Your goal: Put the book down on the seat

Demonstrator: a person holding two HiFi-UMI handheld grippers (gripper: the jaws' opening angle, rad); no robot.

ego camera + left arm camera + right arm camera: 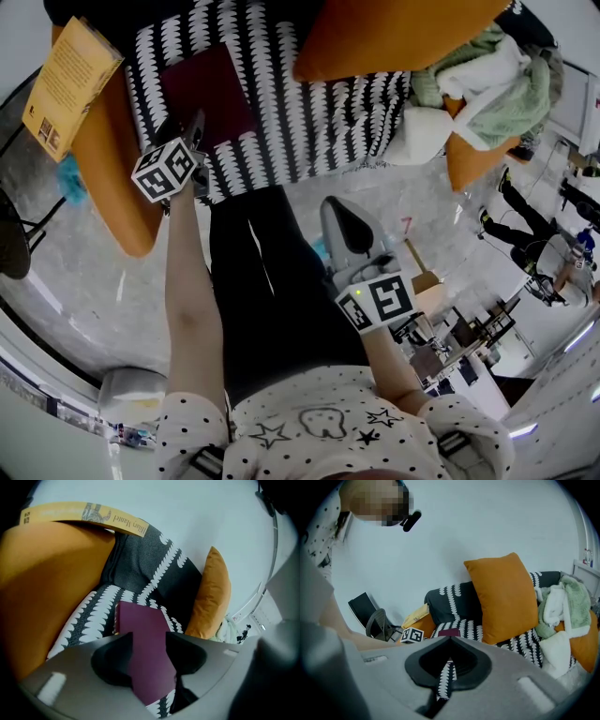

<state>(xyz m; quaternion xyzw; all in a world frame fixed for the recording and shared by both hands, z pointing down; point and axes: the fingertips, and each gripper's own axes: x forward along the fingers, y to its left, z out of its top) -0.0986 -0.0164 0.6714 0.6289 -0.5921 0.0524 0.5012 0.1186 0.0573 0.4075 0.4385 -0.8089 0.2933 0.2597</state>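
A maroon book [206, 92] lies flat on the black-and-white patterned seat [309, 122] of a sofa. My left gripper [194, 127] hovers at the book's near edge, its marker cube [164, 170] just behind. In the left gripper view the book [145, 620] shows through the gap between the jaws of the left gripper [149, 639], and the pads are not pressing on it. My right gripper [336, 208] hangs over the person's dark trousers, away from the sofa, jaws together and empty. In its own view the right gripper [450, 641] faces the sofa, the book [449, 633] small beyond.
A yellow book [67, 84] rests on the orange armrest [117, 178] at the left. A big orange cushion [394, 33] leans on the backrest. A heap of green and white clothes [487, 75] fills the seat's right end. A black chair [14, 234] stands on the floor at left.
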